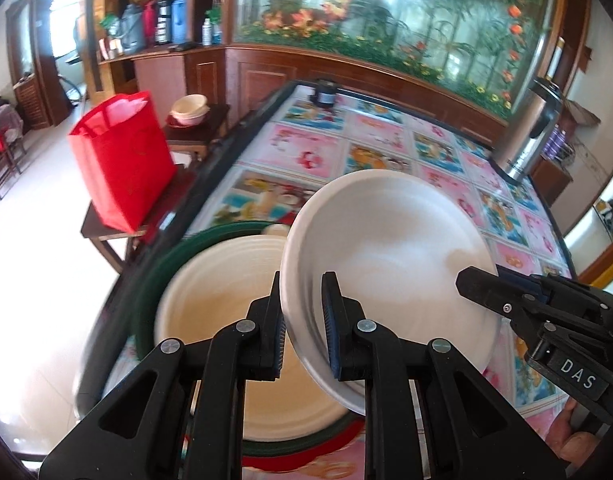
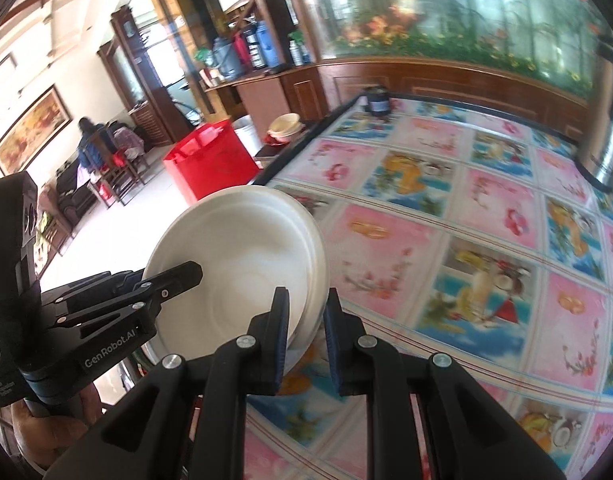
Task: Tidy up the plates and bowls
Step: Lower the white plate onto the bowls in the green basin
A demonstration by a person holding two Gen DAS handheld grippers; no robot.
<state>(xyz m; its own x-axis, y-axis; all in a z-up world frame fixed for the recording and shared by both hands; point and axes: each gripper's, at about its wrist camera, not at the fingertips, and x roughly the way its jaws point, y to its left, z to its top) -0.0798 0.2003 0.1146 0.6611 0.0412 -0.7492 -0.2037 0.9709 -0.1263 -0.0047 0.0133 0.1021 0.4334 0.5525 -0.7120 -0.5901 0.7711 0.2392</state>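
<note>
My left gripper's (image 1: 302, 312) arms are hiding the near rim of the cream plate (image 1: 210, 292) beneath, and the tilted white plate (image 1: 386, 248) is covering its right side. Motion is smearing the green ring (image 1: 154, 276) around it. My right gripper's (image 2: 304, 328) far pad is sitting behind the white plate's edge, so its contact is staying unclear. The steel flask (image 2: 606, 136) is being cut off by the frame.

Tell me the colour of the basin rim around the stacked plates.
Dark green basin rim, clearest in the left wrist view.
</note>
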